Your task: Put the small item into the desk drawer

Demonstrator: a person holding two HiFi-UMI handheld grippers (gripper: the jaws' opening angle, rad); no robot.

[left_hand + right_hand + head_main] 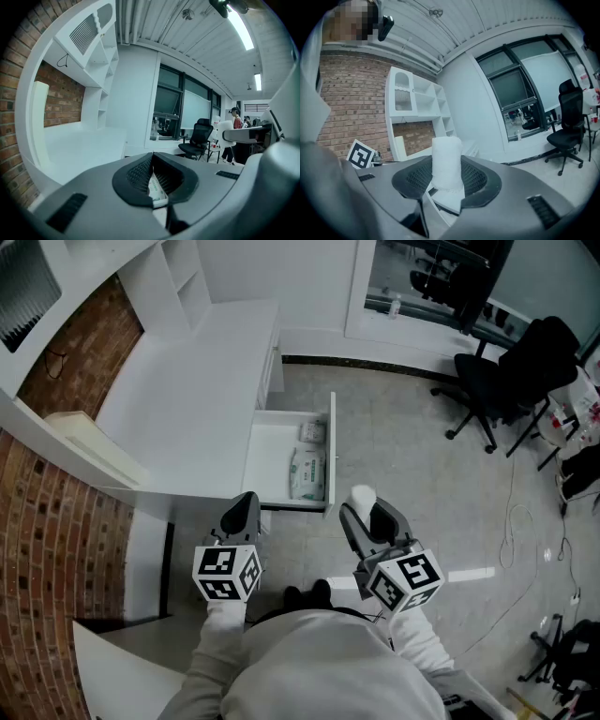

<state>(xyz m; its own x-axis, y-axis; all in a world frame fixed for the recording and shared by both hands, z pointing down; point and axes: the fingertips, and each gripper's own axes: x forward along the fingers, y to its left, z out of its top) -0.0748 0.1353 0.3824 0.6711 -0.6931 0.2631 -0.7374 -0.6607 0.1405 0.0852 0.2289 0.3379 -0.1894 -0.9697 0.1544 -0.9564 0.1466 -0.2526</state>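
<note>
Lying in open drawer (pixel 268 457), two packets (pixel 307 474)

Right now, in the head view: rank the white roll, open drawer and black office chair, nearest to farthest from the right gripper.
1. white roll: held in the fingers of the right gripper.
2. open drawer: just ahead, to its left.
3. black office chair: far off, ahead to the right.

Right gripper (pixel 367 514) is holding white roll (pixel 362 494) near open desk drawer (pixel 270 454); packets (pixel 307 472) are lying inside.
</note>
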